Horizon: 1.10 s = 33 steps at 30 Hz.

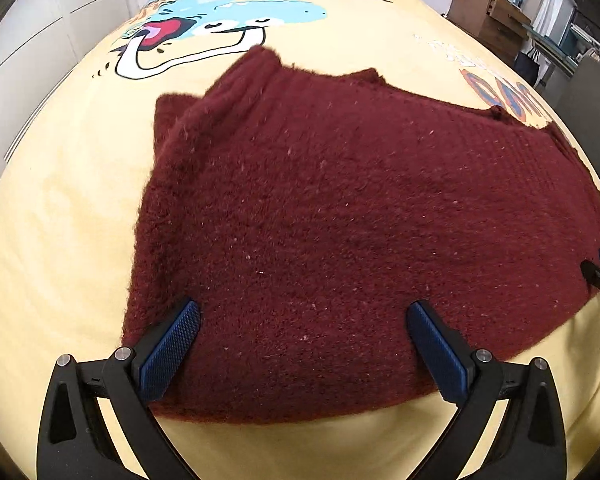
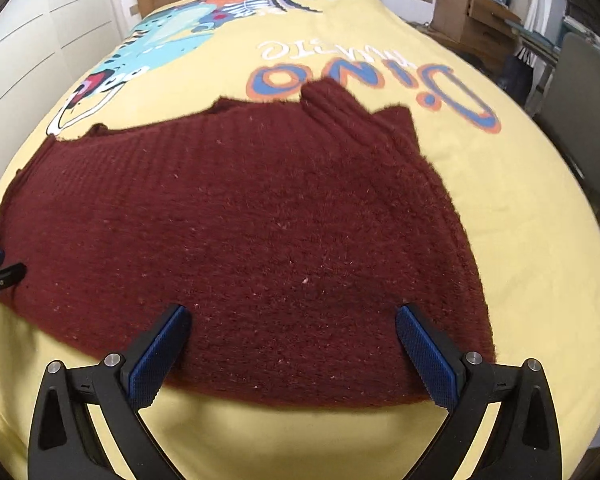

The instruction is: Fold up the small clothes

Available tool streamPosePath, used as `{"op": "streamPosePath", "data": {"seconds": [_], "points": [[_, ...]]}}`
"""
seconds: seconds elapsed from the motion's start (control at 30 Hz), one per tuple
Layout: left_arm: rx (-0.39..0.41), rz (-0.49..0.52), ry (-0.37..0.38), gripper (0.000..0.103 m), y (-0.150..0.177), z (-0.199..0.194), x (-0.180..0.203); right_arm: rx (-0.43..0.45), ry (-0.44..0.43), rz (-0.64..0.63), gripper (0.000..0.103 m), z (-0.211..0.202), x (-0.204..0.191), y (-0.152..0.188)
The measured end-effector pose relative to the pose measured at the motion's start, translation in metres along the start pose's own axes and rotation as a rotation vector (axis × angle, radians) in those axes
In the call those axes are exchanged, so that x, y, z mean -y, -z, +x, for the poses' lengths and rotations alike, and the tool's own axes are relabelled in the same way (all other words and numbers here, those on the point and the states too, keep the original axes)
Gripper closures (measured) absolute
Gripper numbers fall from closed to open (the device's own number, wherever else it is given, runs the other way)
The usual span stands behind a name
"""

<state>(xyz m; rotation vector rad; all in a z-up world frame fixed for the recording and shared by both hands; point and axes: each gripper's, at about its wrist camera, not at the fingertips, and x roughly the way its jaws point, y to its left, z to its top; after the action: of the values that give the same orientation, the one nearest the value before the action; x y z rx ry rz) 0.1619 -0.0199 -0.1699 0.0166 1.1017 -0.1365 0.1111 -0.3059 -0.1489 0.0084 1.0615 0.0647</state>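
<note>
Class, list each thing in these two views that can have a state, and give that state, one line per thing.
Maroon sweater: lying spread on the bed, sleeves tucked in, not yet folded in half.
Left gripper: open, fingers over the sweater's near hem, holding nothing.
Right gripper: open, over the near hem, holding nothing.
Yellow bedspread: laid smooth under the sweater.

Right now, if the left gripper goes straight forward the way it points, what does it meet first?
Probably the dark red sweater lying on the yellow bedspread; the open left gripper already points at its near hem.

Black jaws — blue ribbed pads (image 1: 168, 350)
</note>
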Motion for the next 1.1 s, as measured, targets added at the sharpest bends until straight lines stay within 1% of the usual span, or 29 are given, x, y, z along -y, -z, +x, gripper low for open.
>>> {"op": "streamPosePath", "data": {"seconds": [0.13,0.2,0.27,0.33,0.4,0.47,0.53,0.6,0.67,0.77,0.9,0.93,1.0,1.07,1.1], "points": [[0.017,-0.008,-0.028,0.001,0.004,0.002,0.001,0.009,0.0,-0.027,0.0,0.008,-0.001,0.01],[0.015,-0.011,-0.027,0.001,0.002,0.002,0.0,0.017,-0.001,-0.029,0.0,0.009,-0.002,0.011],[0.001,-0.006,-0.016,0.001,0.001,0.0,-0.002,0.009,-0.005,-0.029,0.0,0.01,-0.001,0.009],[-0.031,0.002,0.005,0.001,-0.003,-0.004,-0.004,-0.019,-0.005,-0.034,0.0,0.008,-0.002,0.004],[-0.064,0.003,0.009,0.001,-0.007,-0.013,-0.007,-0.047,0.002,-0.043,0.0,0.001,-0.004,-0.004],[-0.083,-0.025,0.008,0.001,-0.011,-0.025,-0.014,-0.056,0.014,-0.053,0.0,-0.01,-0.007,-0.008],[-0.073,-0.047,0.042,0.001,-0.015,-0.04,-0.026,-0.051,0.024,-0.067,0.0,-0.023,-0.01,-0.007],[-0.059,-0.073,0.054,0.001,-0.018,-0.052,-0.042,-0.041,0.02,-0.074,0.0,-0.038,-0.012,-0.003],[-0.064,-0.091,0.08,0.001,-0.019,-0.054,-0.058,-0.038,0.006,-0.064,0.0,-0.048,-0.012,0.003],[-0.096,-0.15,0.124,0.001,-0.018,-0.04,-0.083,-0.046,-0.006,-0.028,0.0,-0.058,-0.01,0.017],[-0.22,-0.269,0.198,0.003,-0.012,-0.001,-0.106,-0.074,-0.01,0.03,0.0,-0.061,-0.003,0.039],[-0.228,-0.293,0.211,0.003,-0.009,0.003,-0.107,-0.093,-0.015,0.04,0.0,-0.061,0.0,0.046],[-0.214,-0.318,0.241,0.003,-0.01,0.007,-0.107,-0.124,-0.022,0.05,0.0,-0.059,0.003,0.053],[-0.201,-0.296,0.263,0.005,-0.014,0.007,-0.1,-0.136,-0.015,0.05,0.0,-0.059,0.006,0.06],[-0.205,-0.272,0.273,0.008,-0.016,0.008,-0.094,-0.142,-0.006,0.053,0.0,-0.059,0.009,0.063]]}}
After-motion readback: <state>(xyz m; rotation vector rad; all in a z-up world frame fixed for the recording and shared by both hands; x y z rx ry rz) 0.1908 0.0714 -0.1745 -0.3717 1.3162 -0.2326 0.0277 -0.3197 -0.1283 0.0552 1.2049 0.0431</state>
